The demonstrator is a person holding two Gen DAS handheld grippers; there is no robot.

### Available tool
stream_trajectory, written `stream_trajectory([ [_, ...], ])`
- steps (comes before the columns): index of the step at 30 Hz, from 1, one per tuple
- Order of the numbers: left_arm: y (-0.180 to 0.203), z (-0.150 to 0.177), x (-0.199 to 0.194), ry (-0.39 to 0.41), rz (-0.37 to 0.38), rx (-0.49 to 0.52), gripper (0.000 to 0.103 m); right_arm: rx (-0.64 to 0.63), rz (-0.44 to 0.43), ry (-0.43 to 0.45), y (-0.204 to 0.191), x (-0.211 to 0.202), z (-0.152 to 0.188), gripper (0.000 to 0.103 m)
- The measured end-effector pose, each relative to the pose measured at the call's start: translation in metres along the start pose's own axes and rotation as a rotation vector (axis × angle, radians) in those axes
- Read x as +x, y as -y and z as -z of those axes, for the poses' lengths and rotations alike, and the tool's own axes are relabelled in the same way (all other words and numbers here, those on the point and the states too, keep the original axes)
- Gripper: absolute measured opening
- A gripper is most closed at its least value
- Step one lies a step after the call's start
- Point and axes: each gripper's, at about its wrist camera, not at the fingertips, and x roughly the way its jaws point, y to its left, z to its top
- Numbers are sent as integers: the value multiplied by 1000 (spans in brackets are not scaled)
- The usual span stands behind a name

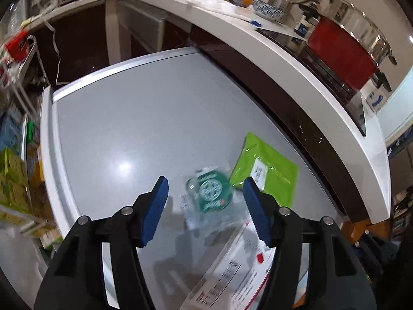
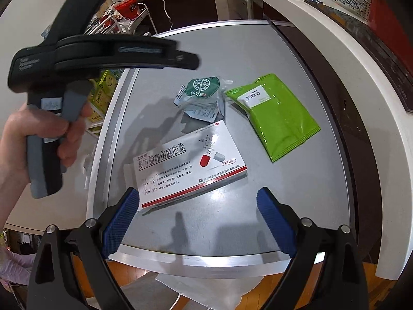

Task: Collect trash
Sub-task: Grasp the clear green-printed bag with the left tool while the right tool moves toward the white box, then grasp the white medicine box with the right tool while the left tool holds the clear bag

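Nothing looks collected yet: three bits of trash lie on the grey table (image 2: 296,193). The white medicine box (image 2: 189,166) sits near its middle, the crumpled clear wrapper with a green label (image 2: 202,95) at its 12 o'clock, the lime-green pouch (image 2: 276,115) toward 2 o'clock. The left gripper (image 1: 205,199) hangs released above the wrapper, gripping nothing; the right gripper (image 2: 198,219) gapes wide, empty, over the box's near edge. A white bag (image 2: 206,290), seemingly for the trash, hangs below the table's near edge; its contents are hidden.

Black two-arm grippers (image 2: 196,219) with ridged blue fingers (image 2: 117,226), silver pivot screws, grey-and-black pistol handle (image 2: 51,139).
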Motion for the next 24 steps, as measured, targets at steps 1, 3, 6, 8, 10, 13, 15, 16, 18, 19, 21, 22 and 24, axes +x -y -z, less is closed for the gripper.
stream_trajectory([
  [1,7,-2,6,-8,-21,18,61,2,1,-3,1,0,2,91],
  [3,16,-5,19,-43,-35,35,60,4,4,-10,2,-1,7,91],
  [6,23,-1,37,-86,-44,37,57,12,11,-13,6,-3,13,91],
  [8,27,1,49,-119,-65,53,46,24,10,-19,9,-4,16,91],
  [10,27,5,58,-150,-58,59,37,32,11,-23,11,-3,18,91],
  [13,26,6,53,-135,-28,58,32,34,11,-23,13,-3,21,91],
  [15,23,6,38,-98,22,35,32,28,9,-24,13,-2,20,91],
  [16,22,7,32,-84,29,30,32,17,12,-28,11,-1,18,91],
  [18,19,11,12,-40,48,18,32,0,13,-35,8,0,16,91],
  [19,17,12,3,-22,56,12,32,0,4,-41,4,2,13,91],
  [21,12,20,-19,14,77,-1,32,6,-24,-52,1,3,11,91],
  [22,9,24,-27,18,86,-5,32,15,-41,-60,-1,4,10,91],
  [24,0,35,-36,4,103,-19,32,60,-85,-77,0,6,10,91],
])
